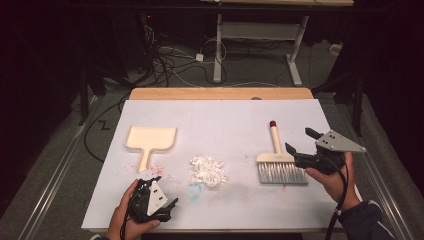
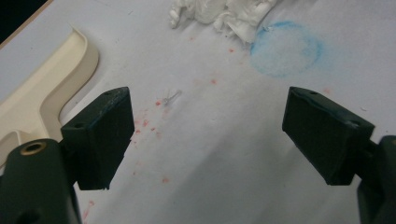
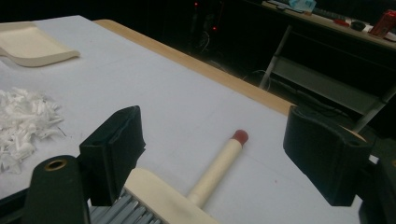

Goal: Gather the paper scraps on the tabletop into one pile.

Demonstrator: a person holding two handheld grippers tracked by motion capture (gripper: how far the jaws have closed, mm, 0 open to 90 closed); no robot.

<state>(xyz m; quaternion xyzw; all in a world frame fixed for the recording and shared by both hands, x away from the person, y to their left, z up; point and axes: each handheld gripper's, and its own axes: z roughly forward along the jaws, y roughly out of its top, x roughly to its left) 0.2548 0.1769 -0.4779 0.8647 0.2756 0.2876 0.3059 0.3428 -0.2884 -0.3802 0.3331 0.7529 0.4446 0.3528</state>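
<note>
The right gripper (image 1: 304,141), jaws standing wide apart with nothing between them, is hovering just right of the hand brush (image 1: 278,161), whose cream handle is pointing away from the person, while the left gripper (image 1: 159,200), also gaping, is waiting near the dustpan (image 1: 149,138).

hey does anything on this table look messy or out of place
Yes. A loose heap of white paper shreds lies mid-table between dustpan and brush. Red specks and a smudged blue ring stain the white cover.
</note>
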